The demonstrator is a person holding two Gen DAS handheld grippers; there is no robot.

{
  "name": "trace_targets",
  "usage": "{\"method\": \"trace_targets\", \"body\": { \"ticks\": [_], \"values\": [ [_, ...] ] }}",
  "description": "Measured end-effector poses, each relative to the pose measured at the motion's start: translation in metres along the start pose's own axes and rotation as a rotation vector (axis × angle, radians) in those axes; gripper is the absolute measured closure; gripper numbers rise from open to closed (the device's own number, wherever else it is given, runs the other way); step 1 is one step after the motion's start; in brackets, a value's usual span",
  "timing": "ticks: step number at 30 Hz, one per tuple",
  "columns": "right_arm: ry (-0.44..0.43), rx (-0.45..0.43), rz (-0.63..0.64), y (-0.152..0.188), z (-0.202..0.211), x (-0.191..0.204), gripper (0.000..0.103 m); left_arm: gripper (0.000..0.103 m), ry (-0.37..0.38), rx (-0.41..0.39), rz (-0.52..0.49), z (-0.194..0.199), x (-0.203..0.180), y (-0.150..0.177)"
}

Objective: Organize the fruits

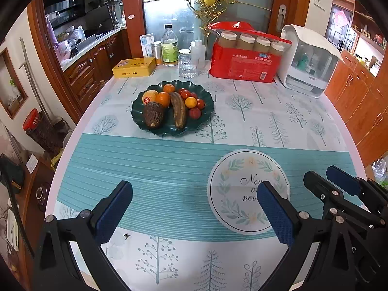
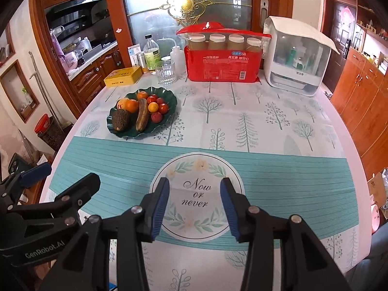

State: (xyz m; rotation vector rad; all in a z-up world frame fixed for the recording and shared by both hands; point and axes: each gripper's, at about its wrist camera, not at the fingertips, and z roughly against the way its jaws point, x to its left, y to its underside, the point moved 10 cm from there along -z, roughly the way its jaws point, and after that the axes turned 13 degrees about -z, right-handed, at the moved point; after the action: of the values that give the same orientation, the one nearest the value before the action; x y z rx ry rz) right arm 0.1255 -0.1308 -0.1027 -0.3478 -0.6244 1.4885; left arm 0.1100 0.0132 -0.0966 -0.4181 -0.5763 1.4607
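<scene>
I note all fruit piled in green plate (image 1: 208,111) toward tabletop's far-left corner, avocado (image 1: 153,114) nearest. My left gripper (image 1: 194,208) wide, right gripper (image 2: 195,207) moderately parted; both empty, staged at near edge.

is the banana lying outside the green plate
No, the banana lies inside the green plate, between the avocado and the small red fruits.

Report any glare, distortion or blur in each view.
Left wrist view: backlight blows out the frosted glass door; fisheye bends the round table's edge; the dark green scalloped fruit plate stays sharp. Right wrist view: same door glare, corners vignetted black, the open right gripper crisp.
</scene>
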Motion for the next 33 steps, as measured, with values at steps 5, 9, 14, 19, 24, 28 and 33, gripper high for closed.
{"method": "trace_targets", "body": {
  "ticks": [5, 9, 14, 19, 24, 28, 33],
  "values": [
    [0.001, 0.001, 0.0, -0.001, 0.0, 0.001, 0.059, 0.001, 0.008, -0.003, -0.001, -0.004, 0.003, -0.004],
    [0.007, 0.002, -0.007, -0.005, -0.005, 0.001, 0.059, 0.001, 0.015, -0.013, -0.006, -0.006, 0.004, -0.007],
    [0.013, 0.0, -0.017, -0.008, -0.009, 0.001, 0.059, 0.001, 0.022, -0.027, -0.013, -0.006, 0.004, -0.011],
    [0.013, 0.001, -0.017, -0.009, -0.009, 0.001, 0.059, 0.001, 0.016, -0.035, -0.021, -0.005, 0.005, -0.013],
    [0.014, 0.002, -0.016, -0.009, -0.01, 0.002, 0.059, 0.001, 0.012, -0.033, -0.022, -0.005, 0.006, -0.012],
    [0.016, 0.003, -0.016, -0.009, -0.01, 0.001, 0.059, 0.001, 0.006, -0.028, -0.022, -0.005, 0.009, -0.01],
    [0.015, 0.004, -0.017, -0.008, -0.01, 0.002, 0.059, 0.001, 0.003, -0.021, -0.017, -0.005, 0.012, -0.006]
  ]
}}
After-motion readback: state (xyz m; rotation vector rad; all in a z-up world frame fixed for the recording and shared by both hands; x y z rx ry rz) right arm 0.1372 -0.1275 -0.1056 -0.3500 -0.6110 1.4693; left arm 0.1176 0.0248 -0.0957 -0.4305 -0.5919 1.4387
